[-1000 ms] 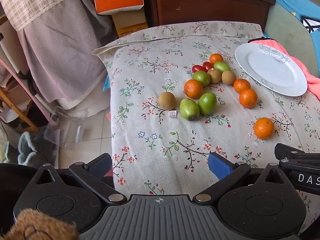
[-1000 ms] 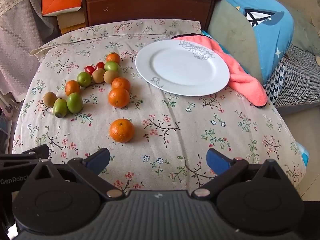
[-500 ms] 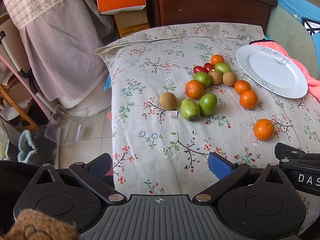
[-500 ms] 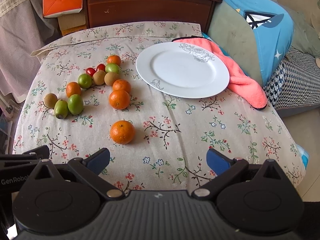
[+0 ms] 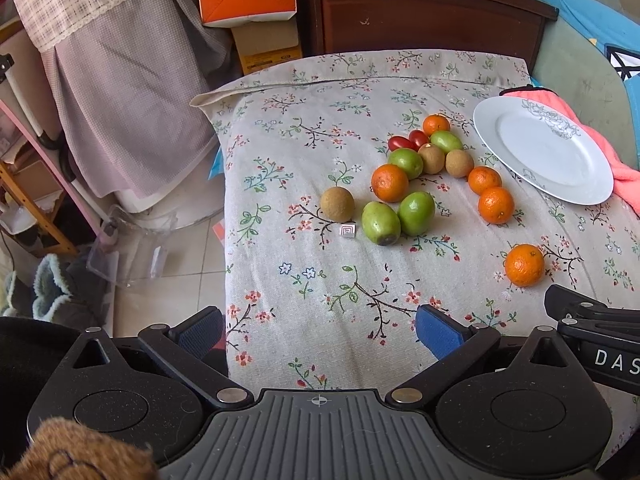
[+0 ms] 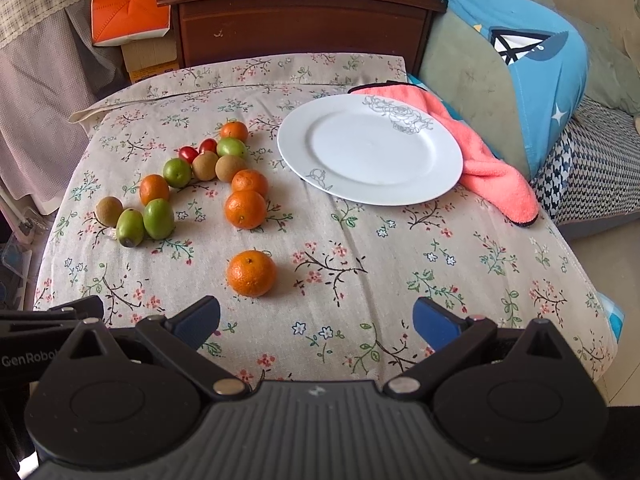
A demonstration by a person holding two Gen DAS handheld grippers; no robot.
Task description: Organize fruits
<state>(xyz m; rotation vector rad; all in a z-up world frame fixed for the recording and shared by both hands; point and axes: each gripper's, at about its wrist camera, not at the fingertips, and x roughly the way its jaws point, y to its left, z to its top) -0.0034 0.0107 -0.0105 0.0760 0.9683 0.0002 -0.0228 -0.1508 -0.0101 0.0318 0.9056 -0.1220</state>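
Several fruits lie loose on the flowered tablecloth (image 6: 360,280): oranges, green fruits, brown round ones and two small red tomatoes (image 6: 188,153). One orange (image 6: 251,273) sits alone nearest my right gripper (image 6: 316,322), which is open and empty. An empty white plate (image 6: 370,148) rests at the back right. In the left wrist view the same cluster shows, with a brown fruit (image 5: 337,205) and two green fruits (image 5: 381,223) closest. My left gripper (image 5: 318,330) hangs open over the table's near left edge, holding nothing.
A pink cloth (image 6: 480,152) lies under the plate's right side. A brown wooden cabinet (image 6: 300,20) stands behind the table, a blue cushion (image 6: 532,64) to the right. Left of the table the floor (image 5: 168,280) drops away, with a clear plastic box. A small white tag (image 5: 347,231) lies by the green fruits.
Both grippers have drifted slightly back and up, so the table sits a little lower in both views. No fruit has moved, and both stay open.
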